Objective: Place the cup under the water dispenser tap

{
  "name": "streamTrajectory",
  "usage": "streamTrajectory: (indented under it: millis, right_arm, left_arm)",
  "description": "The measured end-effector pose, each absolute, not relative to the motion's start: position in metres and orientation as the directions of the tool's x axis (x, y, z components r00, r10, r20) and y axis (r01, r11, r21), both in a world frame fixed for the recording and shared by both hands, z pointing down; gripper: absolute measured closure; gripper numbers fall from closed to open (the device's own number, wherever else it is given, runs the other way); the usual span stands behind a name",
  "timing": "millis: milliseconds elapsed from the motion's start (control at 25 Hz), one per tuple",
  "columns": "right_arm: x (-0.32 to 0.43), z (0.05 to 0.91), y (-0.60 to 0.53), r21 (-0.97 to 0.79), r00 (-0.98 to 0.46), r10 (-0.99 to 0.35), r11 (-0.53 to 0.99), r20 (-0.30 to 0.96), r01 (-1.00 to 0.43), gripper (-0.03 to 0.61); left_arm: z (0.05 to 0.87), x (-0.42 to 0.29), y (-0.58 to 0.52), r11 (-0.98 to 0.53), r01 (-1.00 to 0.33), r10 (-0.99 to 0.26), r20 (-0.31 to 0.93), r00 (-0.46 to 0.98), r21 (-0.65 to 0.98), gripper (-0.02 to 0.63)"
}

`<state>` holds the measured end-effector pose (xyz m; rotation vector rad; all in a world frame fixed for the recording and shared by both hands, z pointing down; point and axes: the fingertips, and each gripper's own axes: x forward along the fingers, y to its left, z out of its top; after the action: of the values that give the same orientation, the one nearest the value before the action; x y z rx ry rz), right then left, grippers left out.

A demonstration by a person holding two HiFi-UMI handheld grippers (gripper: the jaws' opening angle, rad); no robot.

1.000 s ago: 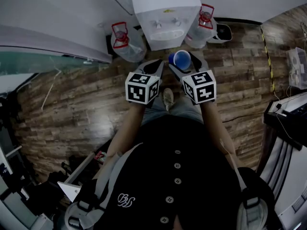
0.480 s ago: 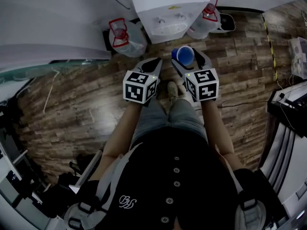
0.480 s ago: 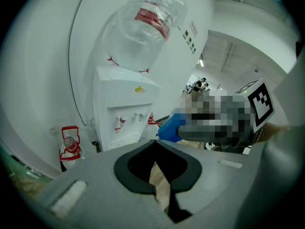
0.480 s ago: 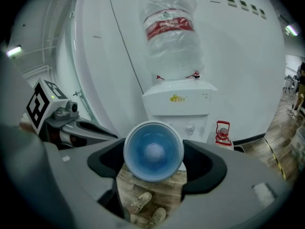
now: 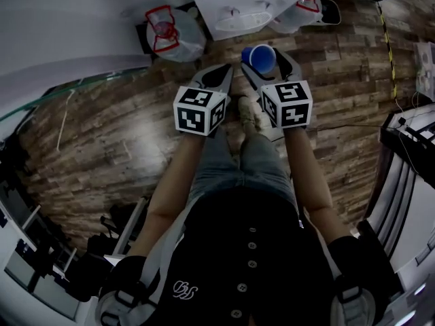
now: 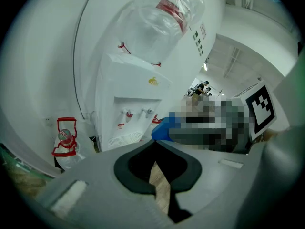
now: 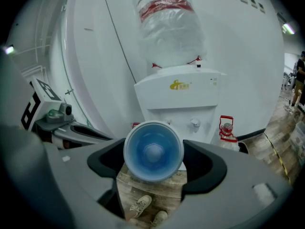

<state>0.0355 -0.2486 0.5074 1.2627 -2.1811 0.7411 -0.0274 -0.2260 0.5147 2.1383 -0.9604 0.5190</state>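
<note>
I have the cup (image 7: 153,151) pinched in my right gripper (image 7: 153,159), held in front of the dispenser (image 7: 178,92) but short of its taps (image 7: 194,123), my left gripper (image 6: 153,147) pressed together on nothing, so closing in and setting down are left

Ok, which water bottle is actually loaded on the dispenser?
The clear bottle upside down atop the dispenser. The left bottle and right bottle, red-handled, sit on the floor beside it.
</note>
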Motion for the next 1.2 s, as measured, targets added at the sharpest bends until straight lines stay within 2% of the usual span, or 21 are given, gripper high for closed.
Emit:
streamTrajectory:
  millis: [520,1200]
  right_arm:
    - [0.028,0.563,-0.294,-0.148,-0.403,-0.597,0.430,0.693,-0.891,0.219]
    - [0.013,0.661,-0.312,-0.136,-0.438,-0.535,0.512,0.723,-0.848,0.219]
  left_arm:
    - [0.567,-0.037,-0.259,-0.423,-0.773,-0.483,0.605,0.634,0.472,0.609]
    - [0.642,-0.038,-0.264,-0.376,-0.776,-0.495,0.598,0.631,0.507,0.609]
